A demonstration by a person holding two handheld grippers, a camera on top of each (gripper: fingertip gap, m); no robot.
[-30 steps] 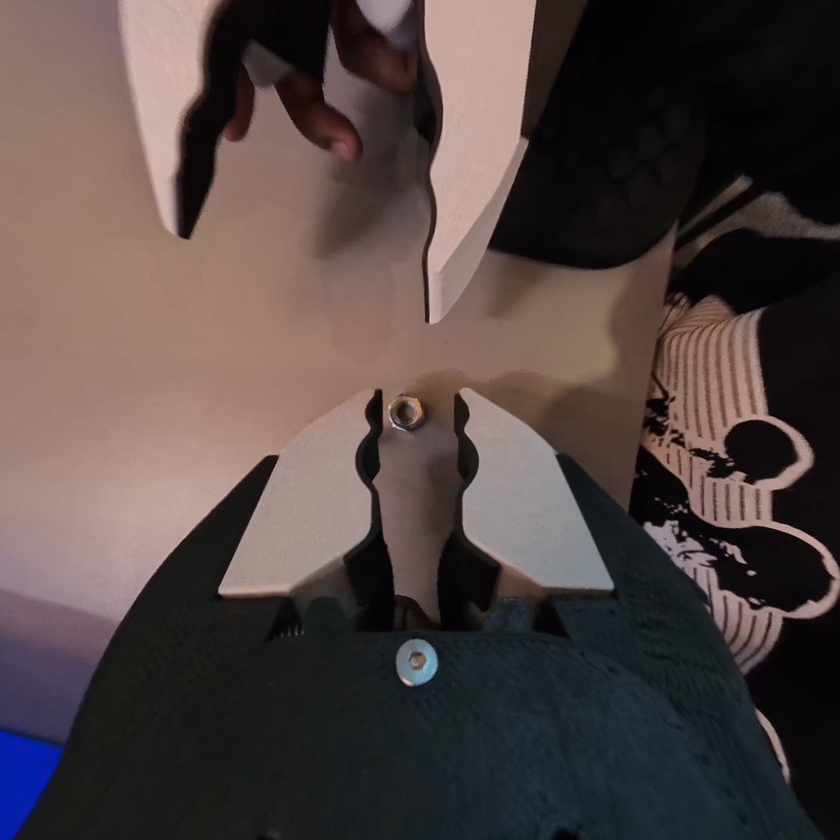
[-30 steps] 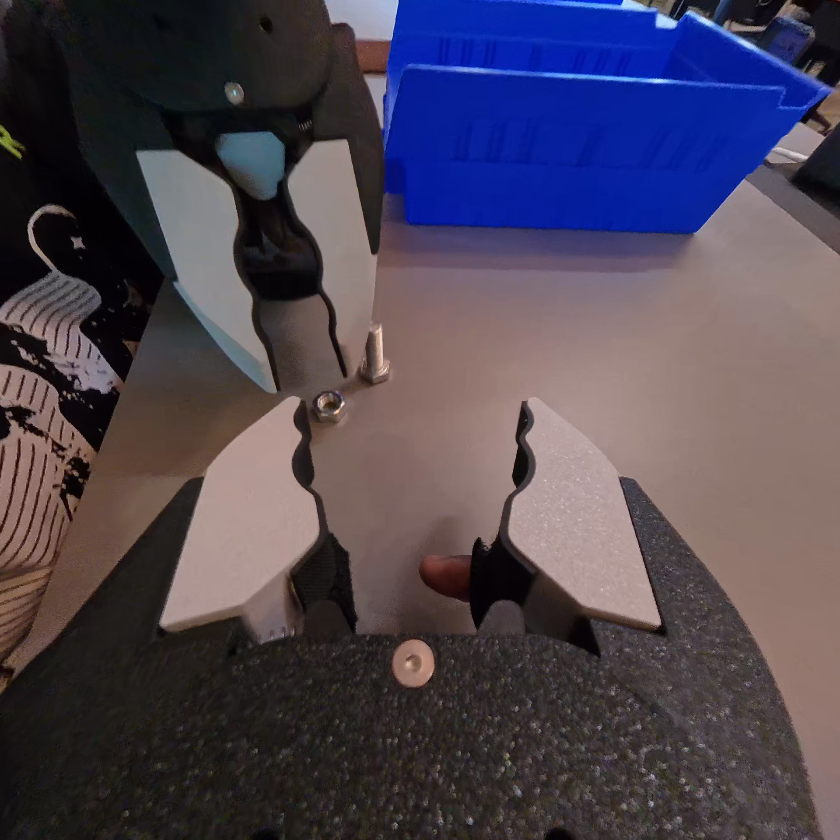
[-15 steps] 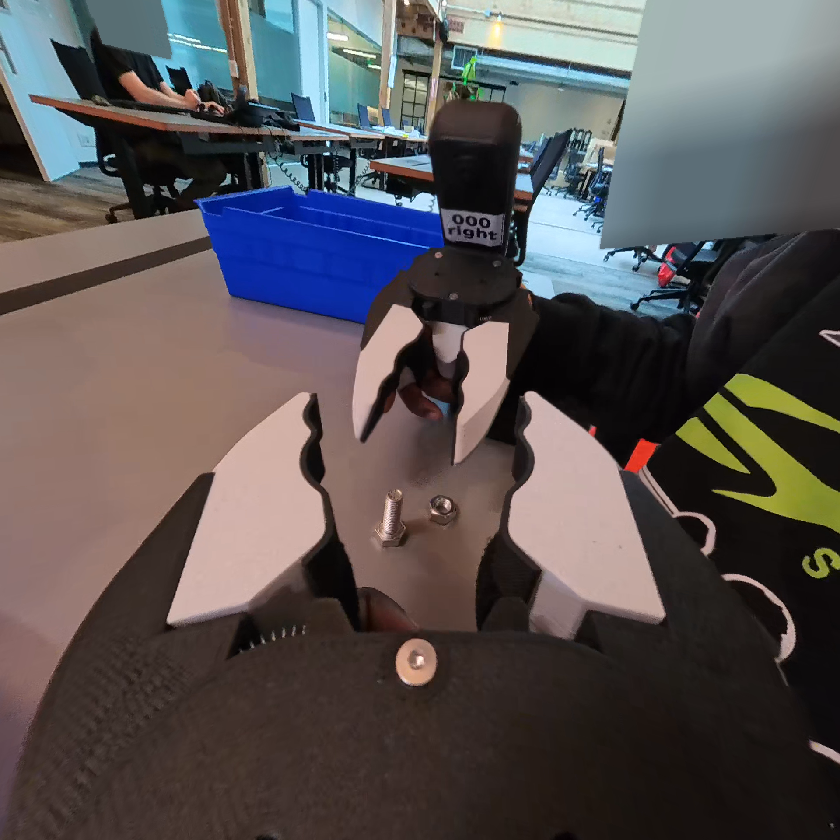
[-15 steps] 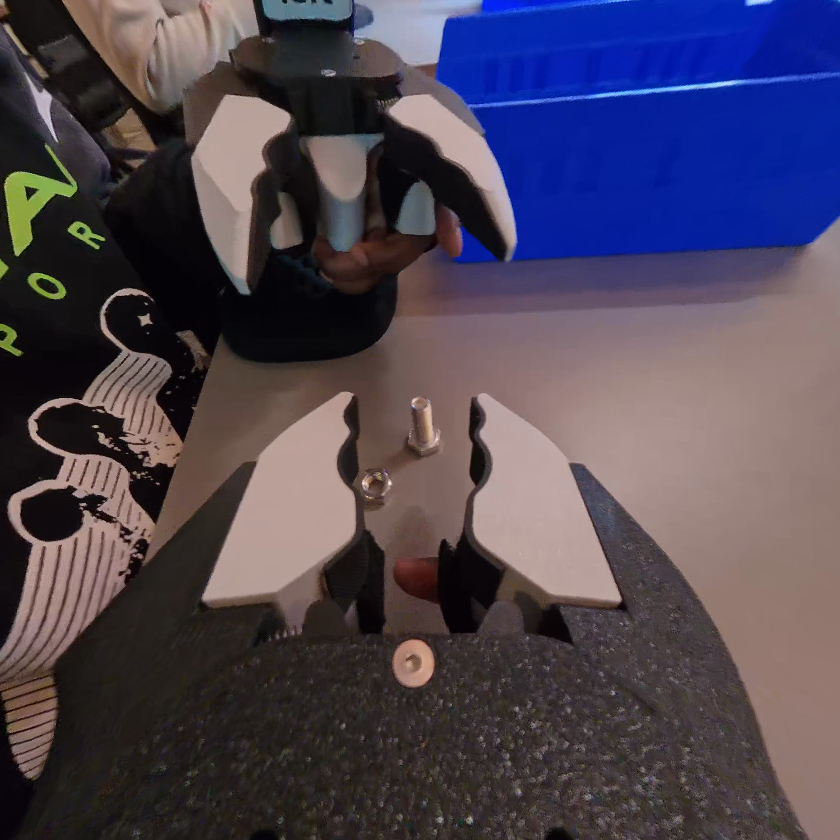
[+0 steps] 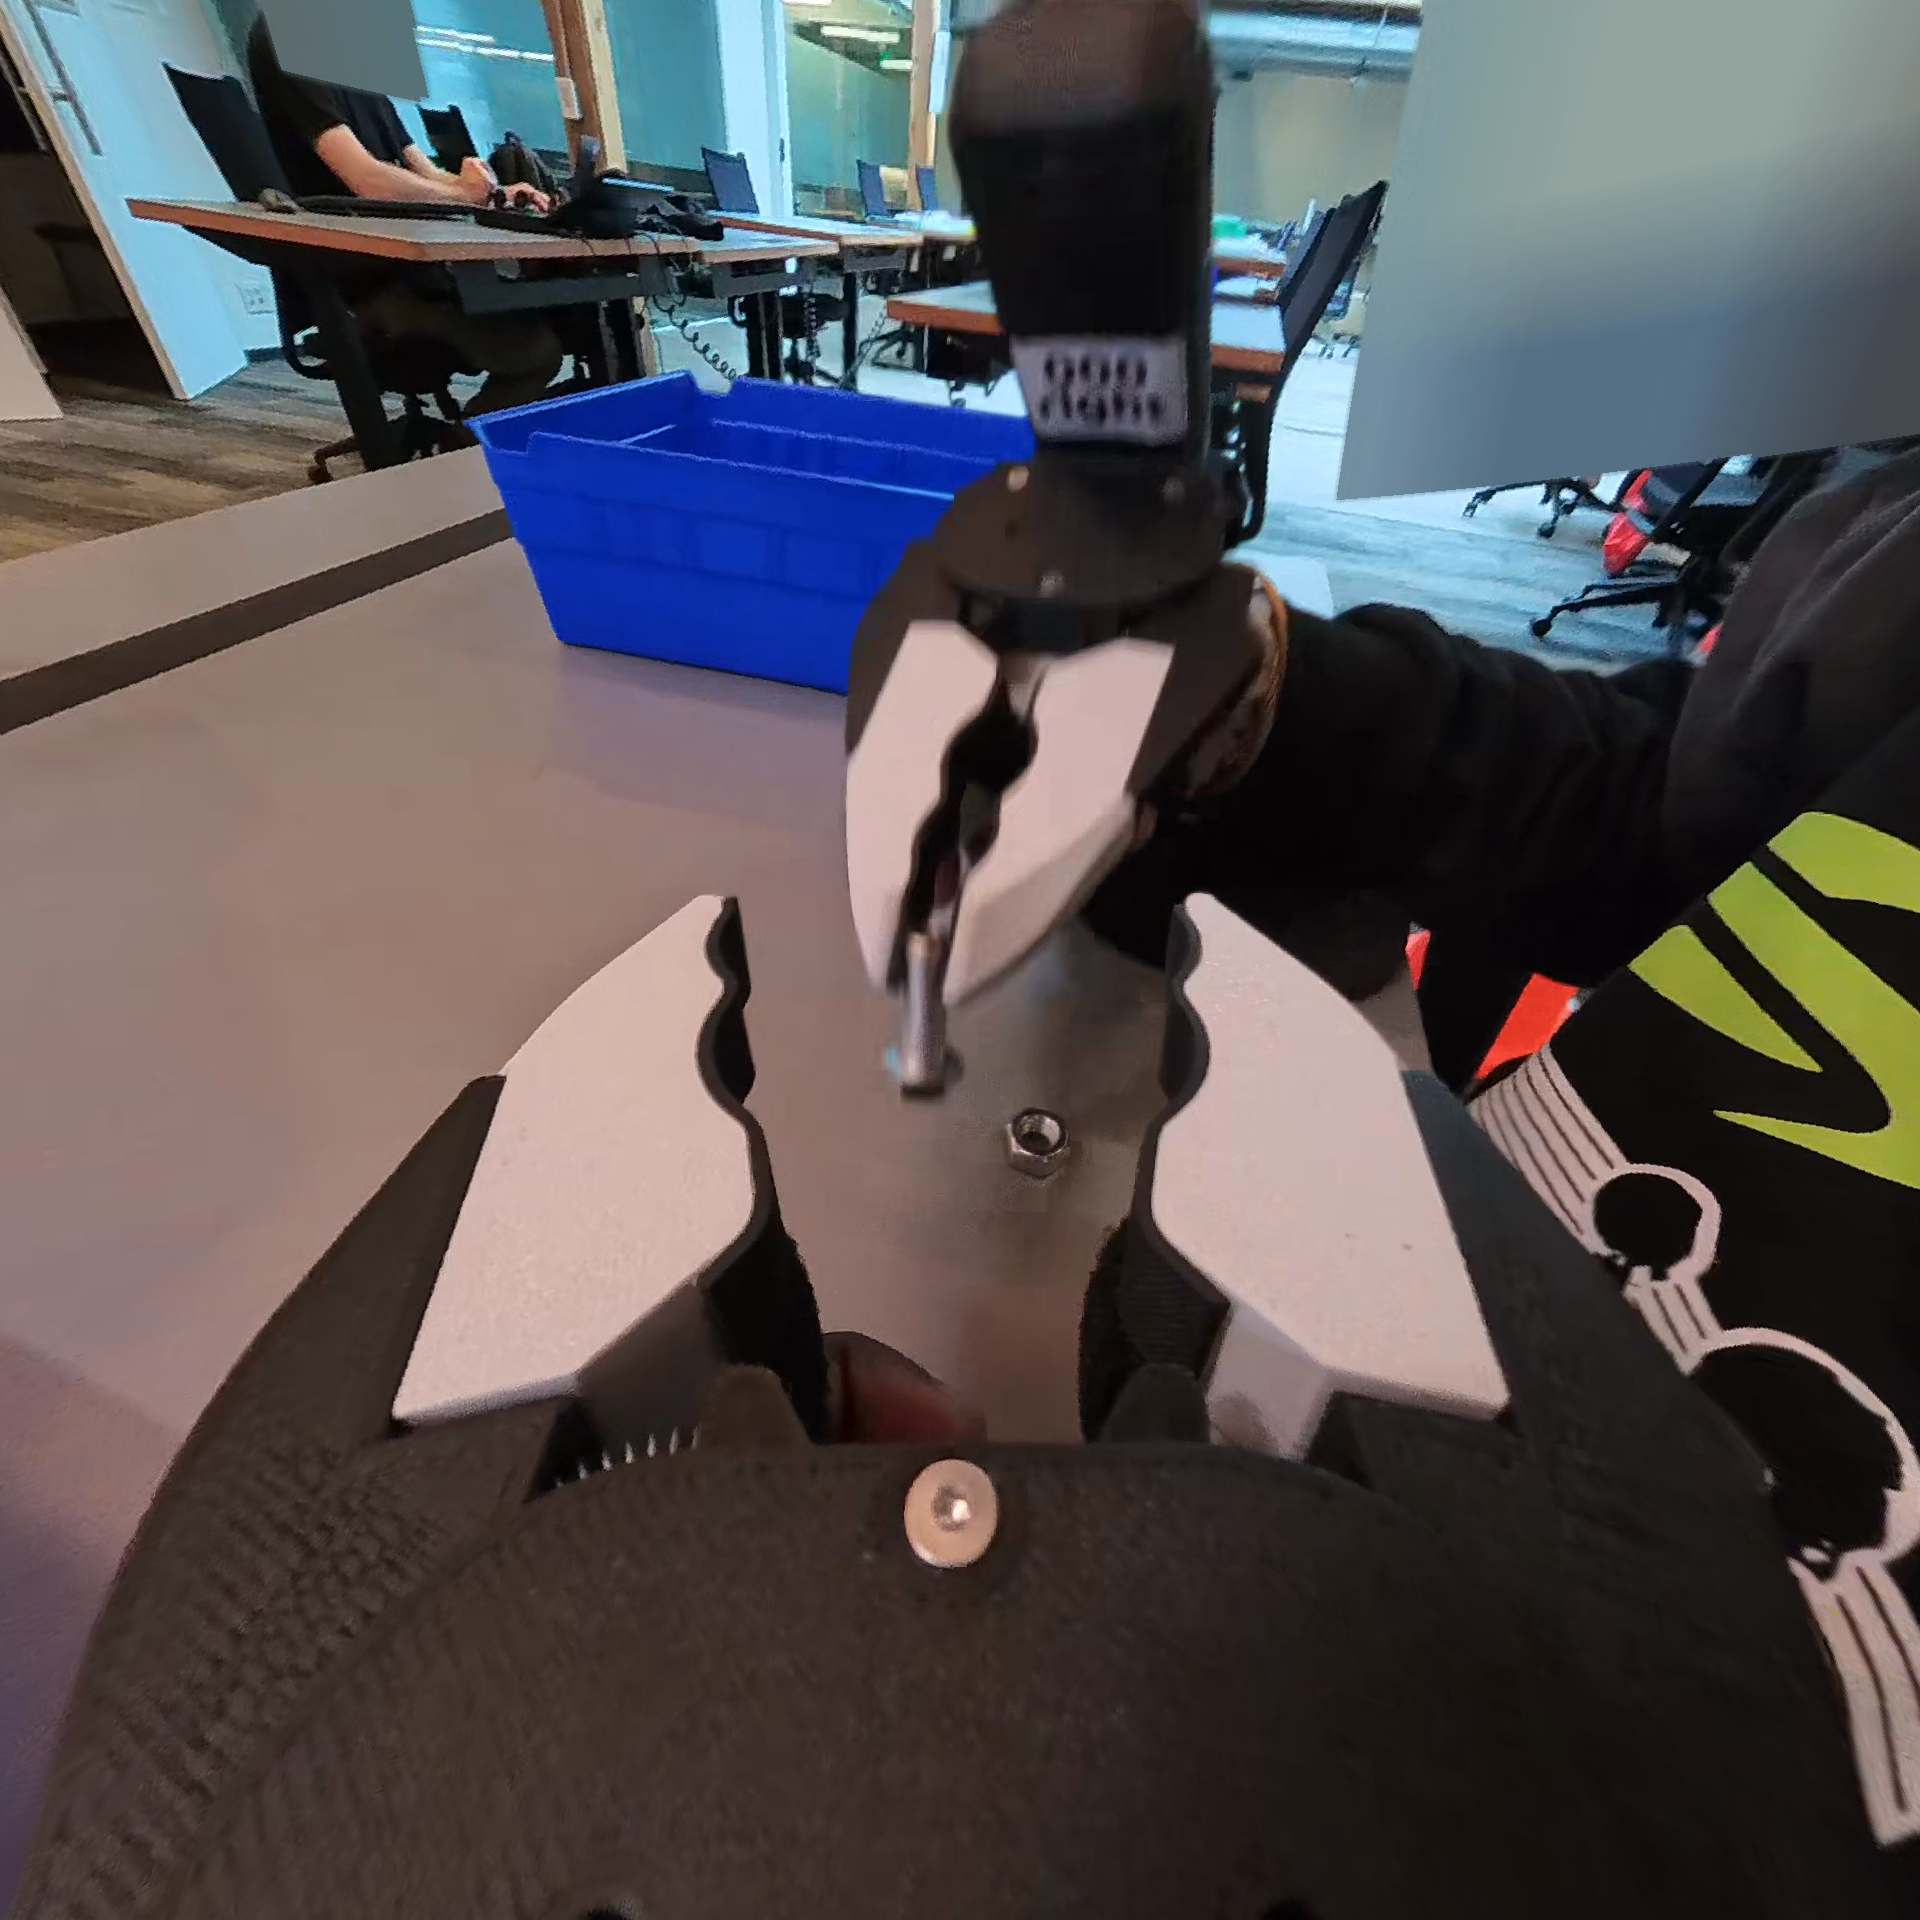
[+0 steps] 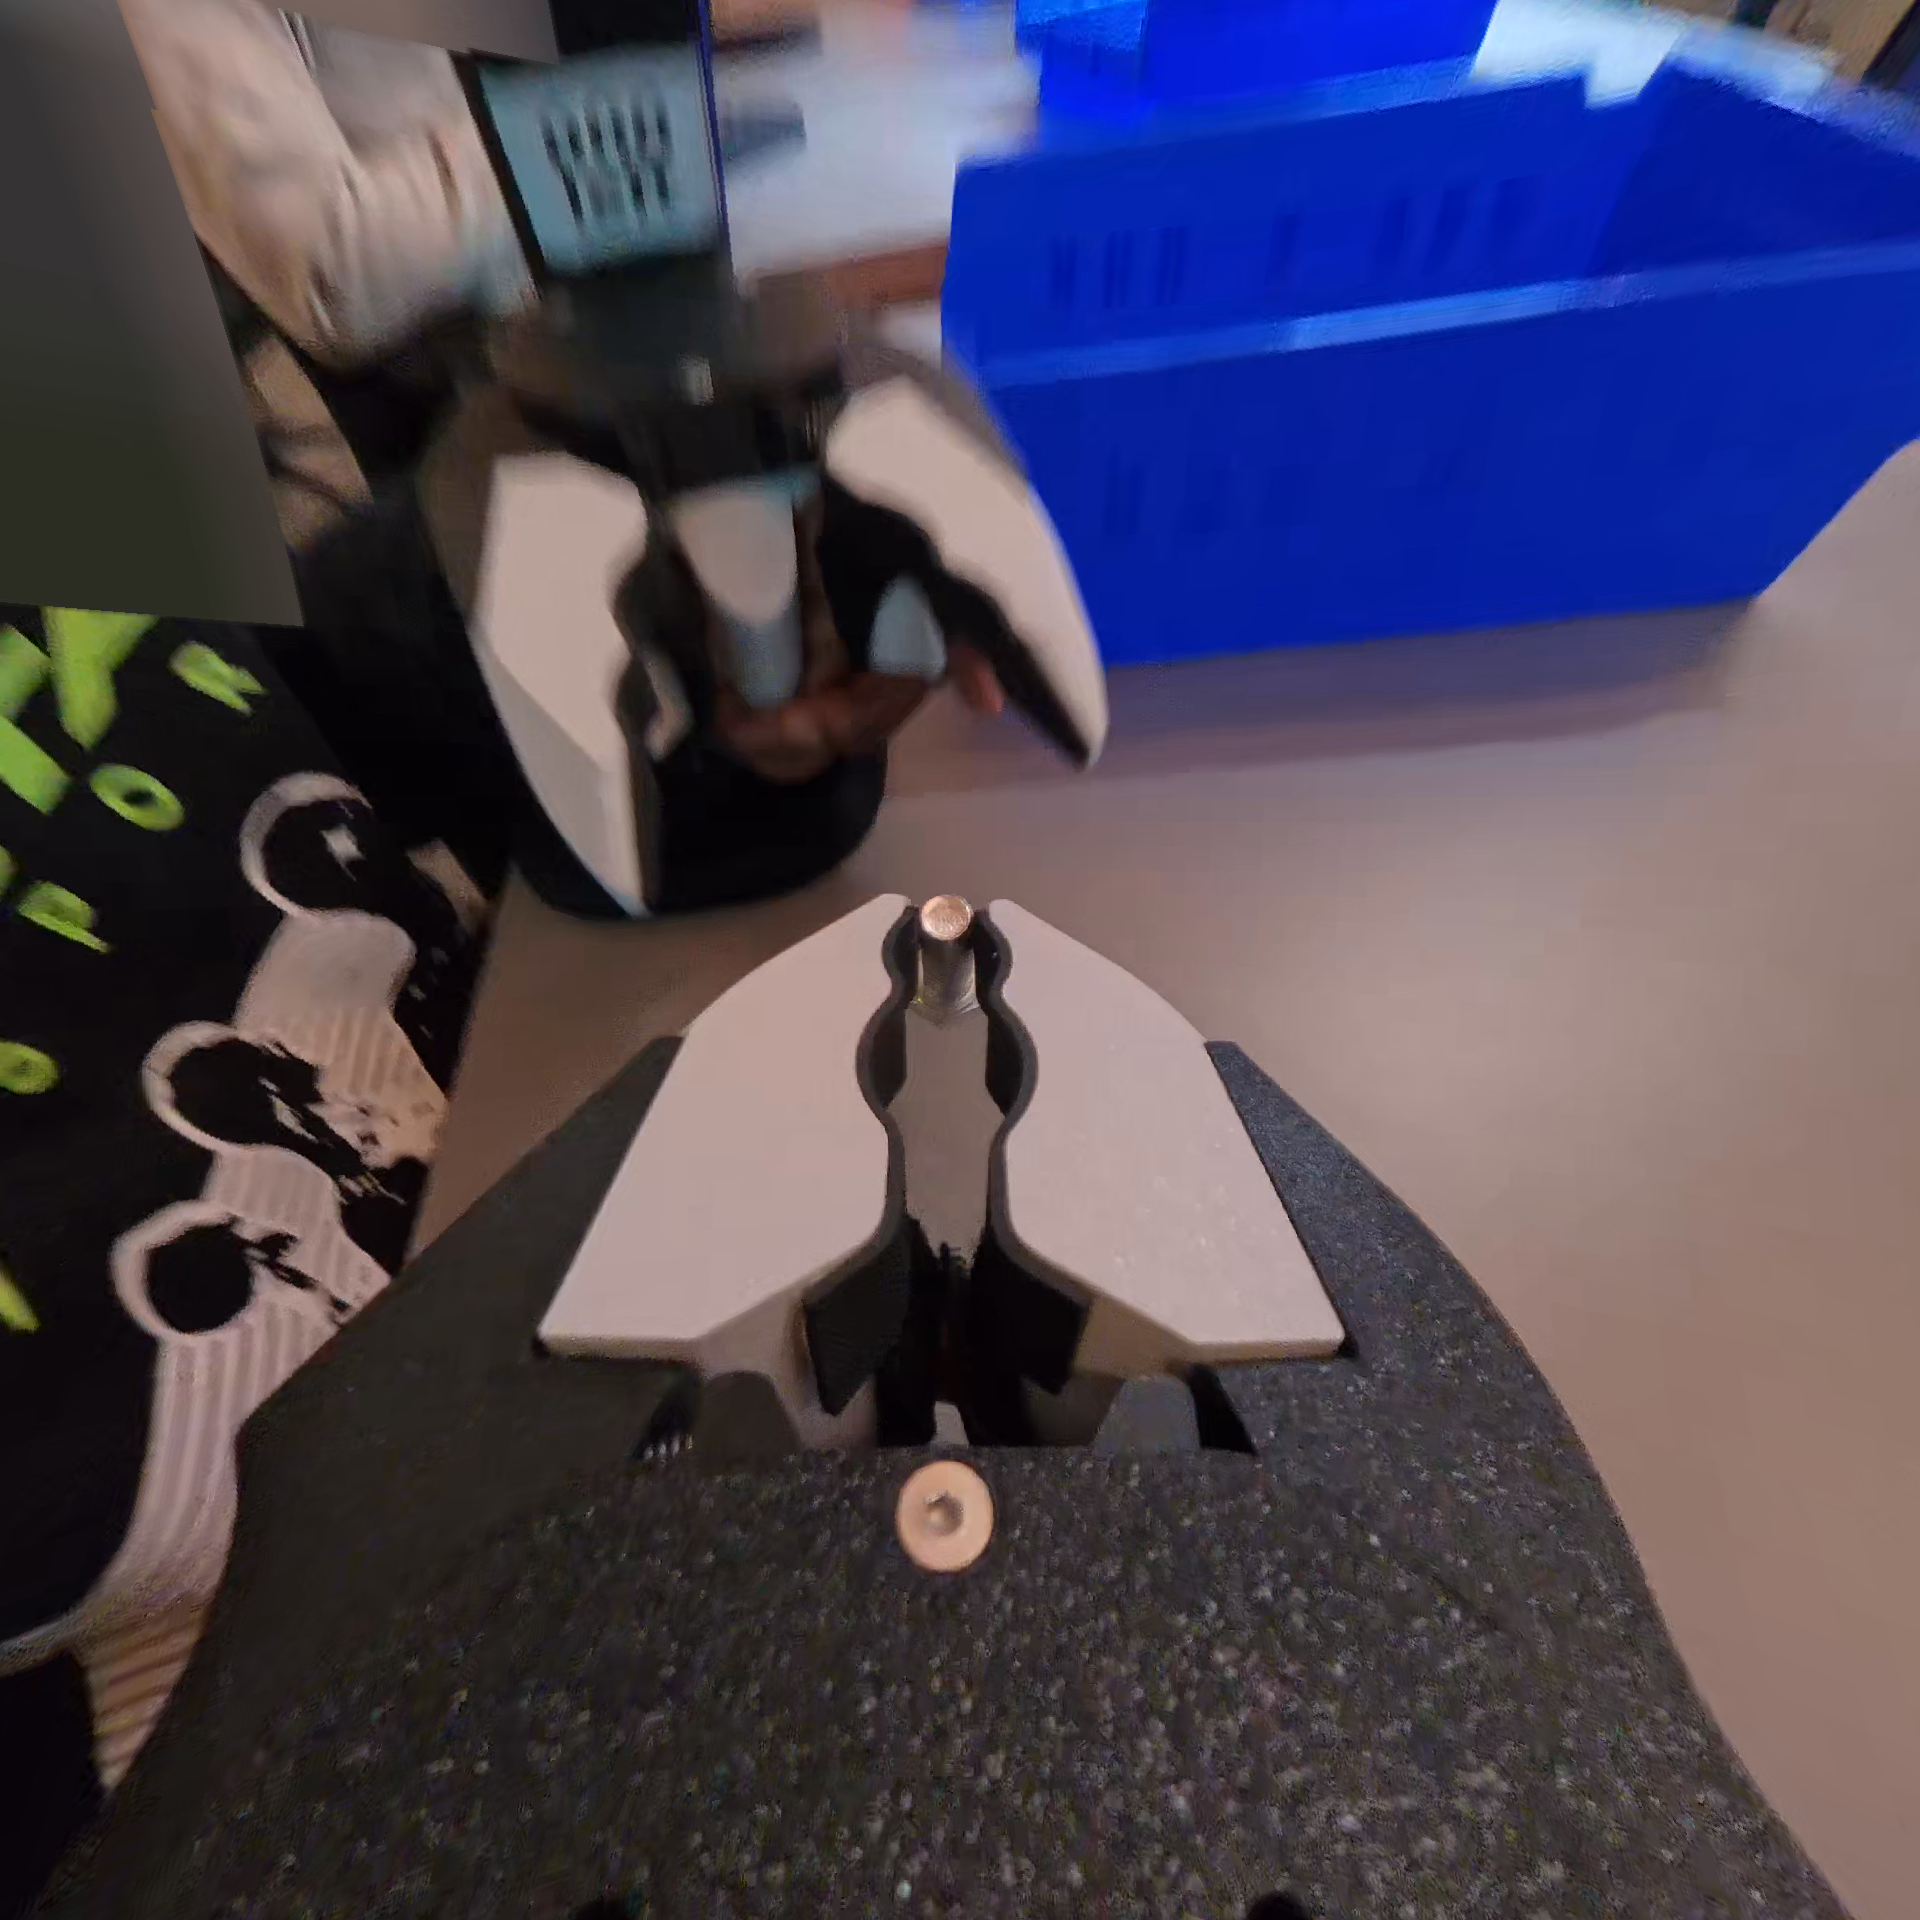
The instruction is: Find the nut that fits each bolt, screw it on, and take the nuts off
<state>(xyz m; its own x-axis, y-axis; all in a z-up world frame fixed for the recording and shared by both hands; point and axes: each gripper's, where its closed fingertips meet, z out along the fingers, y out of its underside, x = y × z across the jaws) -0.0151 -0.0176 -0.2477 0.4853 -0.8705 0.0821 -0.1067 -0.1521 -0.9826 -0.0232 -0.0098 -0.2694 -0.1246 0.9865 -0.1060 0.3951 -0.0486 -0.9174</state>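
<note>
Shiny silver metal is what the bolt is made of. It stands almost straight up, a little tilted, with its flat head down on the grey worktop and its long part pointing up. The right gripper pinches the bolt near the top, its two white fingers pressed close around it. In the left wrist view the same gripper comes down from above and holds the bolt by its upper end.

A small silver nut lies flat on the worktop just beside the bolt, not touching it, with its hole facing up.

The left gripper is spread wide and holds nothing. The bolt and the nut sit in the gap between its fingers.

A blue bin stands farther back on the worktop. What is inside it cannot be seen. There is bare worktop between the bin and the bolt. The worktop's near edge runs close to a person's black printed top.
</note>
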